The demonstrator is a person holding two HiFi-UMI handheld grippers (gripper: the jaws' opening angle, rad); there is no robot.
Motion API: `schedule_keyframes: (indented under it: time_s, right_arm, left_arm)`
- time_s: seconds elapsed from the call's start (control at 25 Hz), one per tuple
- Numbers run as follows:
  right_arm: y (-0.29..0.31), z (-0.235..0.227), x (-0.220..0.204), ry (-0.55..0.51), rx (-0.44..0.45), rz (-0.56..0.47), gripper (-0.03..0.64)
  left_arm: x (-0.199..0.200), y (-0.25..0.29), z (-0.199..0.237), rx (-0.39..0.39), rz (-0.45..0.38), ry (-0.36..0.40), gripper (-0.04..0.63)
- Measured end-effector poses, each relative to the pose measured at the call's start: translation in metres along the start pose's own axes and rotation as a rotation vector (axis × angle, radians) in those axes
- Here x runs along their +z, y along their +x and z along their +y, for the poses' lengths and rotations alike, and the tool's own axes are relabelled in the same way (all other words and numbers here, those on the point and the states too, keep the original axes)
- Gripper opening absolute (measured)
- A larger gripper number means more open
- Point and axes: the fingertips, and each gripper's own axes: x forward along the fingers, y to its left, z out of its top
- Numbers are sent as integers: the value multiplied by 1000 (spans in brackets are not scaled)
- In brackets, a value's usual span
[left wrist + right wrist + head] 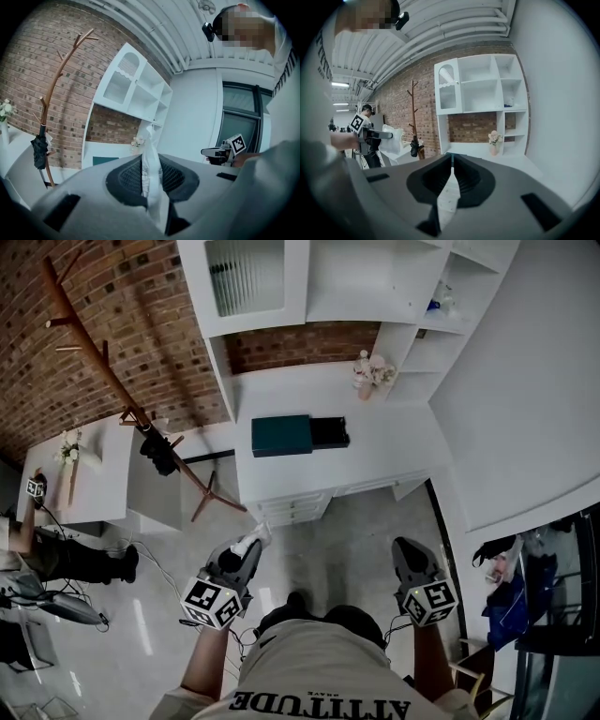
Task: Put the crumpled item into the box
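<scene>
As the left tool (249, 551) pinched the crumpled item (253, 540) in near-shut jaws, the carry seemed in hand — the box (281, 435) sat well ahead on the desk (394, 460), demanding a forward reach.

Rough brick is seen on the wall (112, 315), bare wood on the coat rack (98, 351), gloss on the floor (347, 540), and thin creased sheet in the crumpled item (152, 178).
</scene>
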Motion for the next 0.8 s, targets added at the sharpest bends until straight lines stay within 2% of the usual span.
schedule_keyframes:
  time_s: [0.16,0.44,0.8]
  right_arm:
    - [13,-4,-6,21,-18,20,37]
    - [35,-17,-1,14,10,22,37]
    - [87,-78,7,22,74,25,37]
  left_arm:
    - [-4,10,12,-8,15,-45,75]
    - [-4,31,17,1,32,-53,75]
    - [9,95,12,52,9,-86,75]
